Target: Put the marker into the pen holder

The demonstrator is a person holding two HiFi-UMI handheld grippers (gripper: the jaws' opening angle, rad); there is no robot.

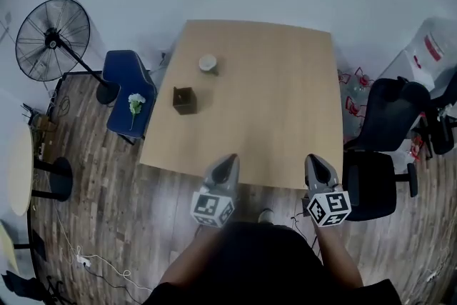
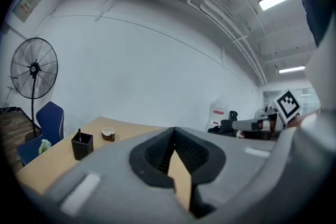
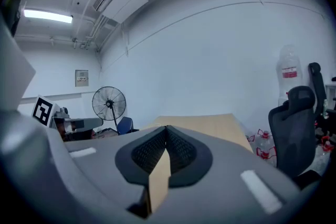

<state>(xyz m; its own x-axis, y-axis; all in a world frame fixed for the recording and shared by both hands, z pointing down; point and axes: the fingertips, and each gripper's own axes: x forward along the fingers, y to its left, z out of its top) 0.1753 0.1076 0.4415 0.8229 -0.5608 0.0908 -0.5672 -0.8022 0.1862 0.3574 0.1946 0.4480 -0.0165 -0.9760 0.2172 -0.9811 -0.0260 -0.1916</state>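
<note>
Spanning the middle of the head view, the wooden table [image 1: 271,96] is flanked at its lower edge by the left gripper [image 1: 229,160] and right gripper [image 1: 315,160], both with jaws closed and empty, while the black pen holder [image 1: 185,100] at upper left is seen with the marker [image 2: 79,132] standing in it as a thin dark stick.

Reckoned from its middle in the head view, the table [image 1: 285,82] is bare from 12 round to 6 o'clock, so the way across from the near edge lies open. Only two things stand on it, both to the left: the pen holder [image 1: 185,100] at 9 o'clock and a small bowl [image 1: 208,63] at 11 (apart, with bare top between them). Off the table, a blue chair [image 1: 127,89] stands near the 9 o'clock edge, with a fan [image 1: 51,39] beyond it. A black office chair [image 1: 375,178] crowds the 4 o'clock corner.
</note>
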